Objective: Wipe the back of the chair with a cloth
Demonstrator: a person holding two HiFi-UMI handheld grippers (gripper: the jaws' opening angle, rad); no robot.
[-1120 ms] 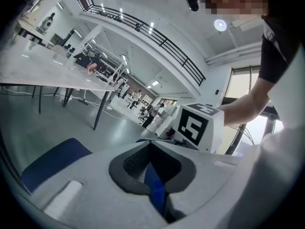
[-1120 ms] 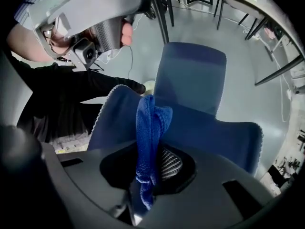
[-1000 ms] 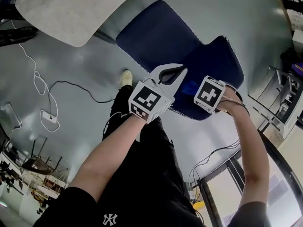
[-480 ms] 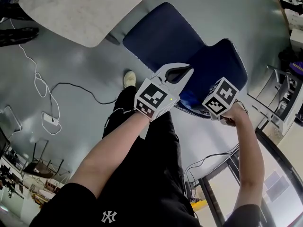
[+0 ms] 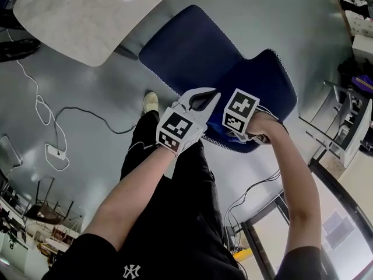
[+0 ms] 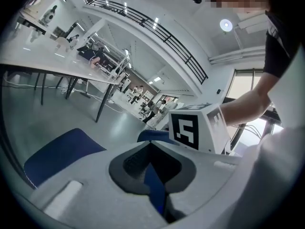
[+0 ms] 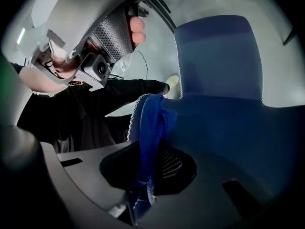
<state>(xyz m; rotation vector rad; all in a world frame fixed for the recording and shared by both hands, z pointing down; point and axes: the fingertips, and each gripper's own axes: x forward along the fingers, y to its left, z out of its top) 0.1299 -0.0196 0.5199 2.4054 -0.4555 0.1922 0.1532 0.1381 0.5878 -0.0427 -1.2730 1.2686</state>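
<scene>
The blue chair's back [image 5: 265, 86] rises toward me, with its seat [image 5: 186, 45] beyond. My white left gripper [image 5: 214, 92] rests at the back's top edge and is shut; a strip of blue cloth [image 6: 155, 185] runs between its pads. My right gripper [image 7: 148, 173] sits close beside it, under its marker cube [image 5: 240, 111], and is shut on the same blue cloth [image 7: 150, 123], which hangs bunched against the chair back [image 7: 228, 132]. In the head view the cloth is hidden under the grippers.
A pale table top [image 5: 87, 10] stands beyond the seat. Cables [image 5: 52, 107] and a power strip [image 5: 56, 151] lie on the grey floor at left. Metal frames [image 5: 344, 127] stand at right. My legs and a shoe [image 5: 150, 102] are next to the chair.
The right gripper swung out to the right along the chair back's top edge, then came back up beside the left gripper. The left gripper stayed at the edge.
</scene>
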